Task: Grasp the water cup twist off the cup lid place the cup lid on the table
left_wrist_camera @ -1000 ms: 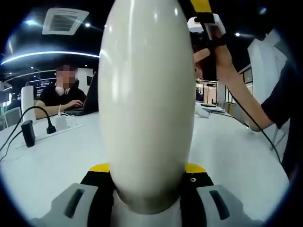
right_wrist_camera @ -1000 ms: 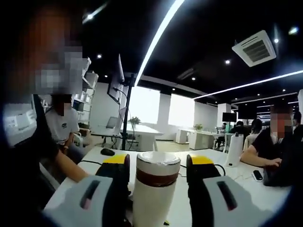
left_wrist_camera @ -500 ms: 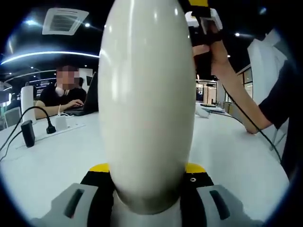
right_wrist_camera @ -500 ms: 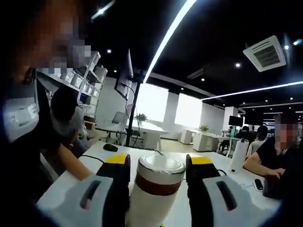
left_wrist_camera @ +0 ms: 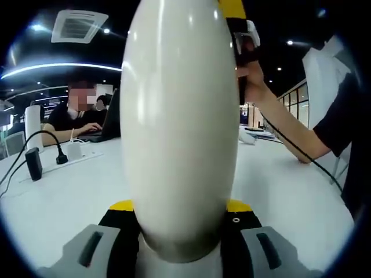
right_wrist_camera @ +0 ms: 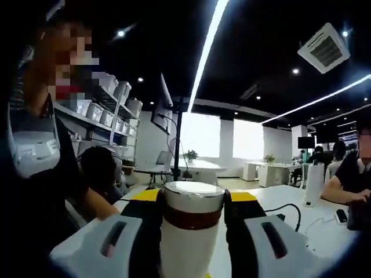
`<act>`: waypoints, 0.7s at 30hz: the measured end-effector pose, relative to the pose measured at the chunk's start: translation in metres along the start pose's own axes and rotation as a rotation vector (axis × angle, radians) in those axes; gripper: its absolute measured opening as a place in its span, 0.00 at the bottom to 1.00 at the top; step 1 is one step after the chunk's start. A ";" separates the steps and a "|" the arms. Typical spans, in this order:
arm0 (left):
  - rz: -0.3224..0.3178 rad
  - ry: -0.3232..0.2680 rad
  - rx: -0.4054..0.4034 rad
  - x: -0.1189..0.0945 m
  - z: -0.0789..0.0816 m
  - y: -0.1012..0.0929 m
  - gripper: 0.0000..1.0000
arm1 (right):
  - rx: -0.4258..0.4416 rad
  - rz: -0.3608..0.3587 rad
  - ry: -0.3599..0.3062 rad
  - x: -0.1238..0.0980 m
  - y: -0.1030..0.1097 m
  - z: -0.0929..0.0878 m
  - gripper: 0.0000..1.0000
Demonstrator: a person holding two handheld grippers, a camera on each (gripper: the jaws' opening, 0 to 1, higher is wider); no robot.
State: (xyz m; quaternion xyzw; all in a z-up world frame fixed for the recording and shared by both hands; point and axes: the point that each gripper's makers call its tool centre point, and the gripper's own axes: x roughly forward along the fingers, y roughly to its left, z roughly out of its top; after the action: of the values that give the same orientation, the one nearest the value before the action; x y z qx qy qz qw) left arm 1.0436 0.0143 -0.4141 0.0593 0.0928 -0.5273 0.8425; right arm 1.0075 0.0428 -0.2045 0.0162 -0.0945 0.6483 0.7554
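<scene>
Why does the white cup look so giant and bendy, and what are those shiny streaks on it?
In the left gripper view the water cup sits right against the fisheye lens, so it bulges and looks huge; the pale streaks on it are ceiling lights reflecting. In the right gripper view the cup lid looks normal-sized, while the ceiling light strip curves from the lens and glares bright white.

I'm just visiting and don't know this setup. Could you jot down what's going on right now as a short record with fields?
place: white table in an open office
cup: white water cup, upright
left tongs: shut on the cup's body
lid: cup lid with a brown band, still on the cup
right tongs: jaws shut on the lid
nearby: black plug and cable on the table; a person at a laptop behind
</scene>
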 end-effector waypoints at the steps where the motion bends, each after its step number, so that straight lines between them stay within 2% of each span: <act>1: -0.001 -0.001 0.000 0.000 0.000 0.001 0.55 | -0.008 0.023 -0.007 -0.001 0.000 0.000 0.45; 4: -0.002 -0.002 0.002 0.000 0.001 -0.006 0.55 | -0.014 0.079 -0.011 -0.002 0.001 0.000 0.45; 11: -0.001 -0.003 0.003 0.001 0.002 -0.018 0.55 | -0.040 0.268 -0.034 0.001 0.006 0.001 0.45; 13: 0.000 -0.003 0.004 0.001 0.003 -0.021 0.55 | 0.000 0.314 -0.037 0.001 0.007 0.000 0.45; 19: 0.002 -0.003 0.003 0.001 0.002 -0.027 0.55 | 0.029 0.411 -0.085 -0.001 0.007 -0.001 0.45; 21: 0.001 -0.004 0.003 0.001 0.002 -0.028 0.55 | 0.066 0.411 -0.083 -0.001 0.007 -0.004 0.45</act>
State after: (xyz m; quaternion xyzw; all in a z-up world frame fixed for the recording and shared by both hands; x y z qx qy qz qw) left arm 1.0193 0.0011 -0.4123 0.0595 0.0904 -0.5269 0.8430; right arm 1.0014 0.0437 -0.2091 0.0480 -0.1054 0.7901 0.6019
